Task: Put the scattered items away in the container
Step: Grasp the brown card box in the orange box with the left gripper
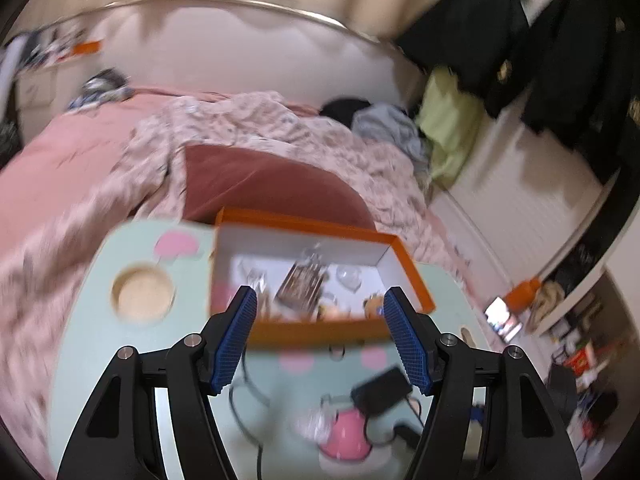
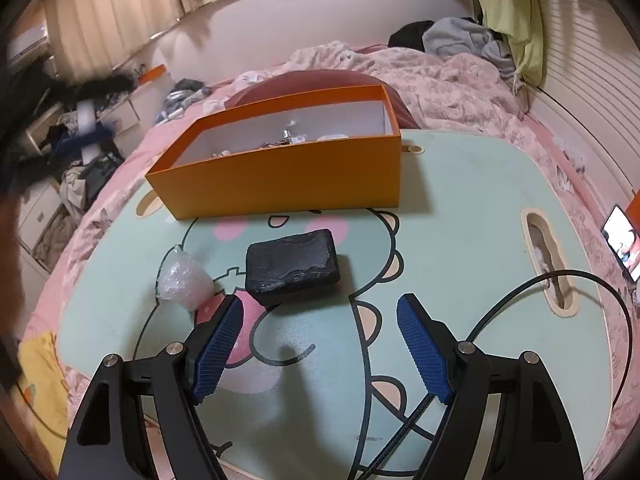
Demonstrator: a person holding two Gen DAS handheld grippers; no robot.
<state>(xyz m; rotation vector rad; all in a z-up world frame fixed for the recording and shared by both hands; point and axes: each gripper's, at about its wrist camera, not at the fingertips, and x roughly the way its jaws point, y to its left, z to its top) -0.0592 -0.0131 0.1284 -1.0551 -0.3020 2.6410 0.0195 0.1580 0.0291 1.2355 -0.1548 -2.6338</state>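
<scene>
An orange box (image 2: 288, 176) with a white inside stands on a mint cartoon-print lap table (image 2: 460, 208) on the bed. Several small items lie in it, seen in the blurred left wrist view (image 1: 304, 284). A black rectangular block (image 2: 292, 266) and a clear crumpled plastic bag (image 2: 182, 278) lie on the table in front of the box. My right gripper (image 2: 320, 346) is open and empty, just short of the block. My left gripper (image 1: 320, 340) is open and empty, held above the near wall of the orange box (image 1: 320, 330).
A black cable (image 2: 520, 300) loops over the table's right side near an oval slot (image 2: 546, 260). A round cup hole (image 1: 142, 294) is at the table's left. A pink quilt (image 2: 440, 80) and clothes surround the table. A lit phone (image 2: 622, 242) lies right.
</scene>
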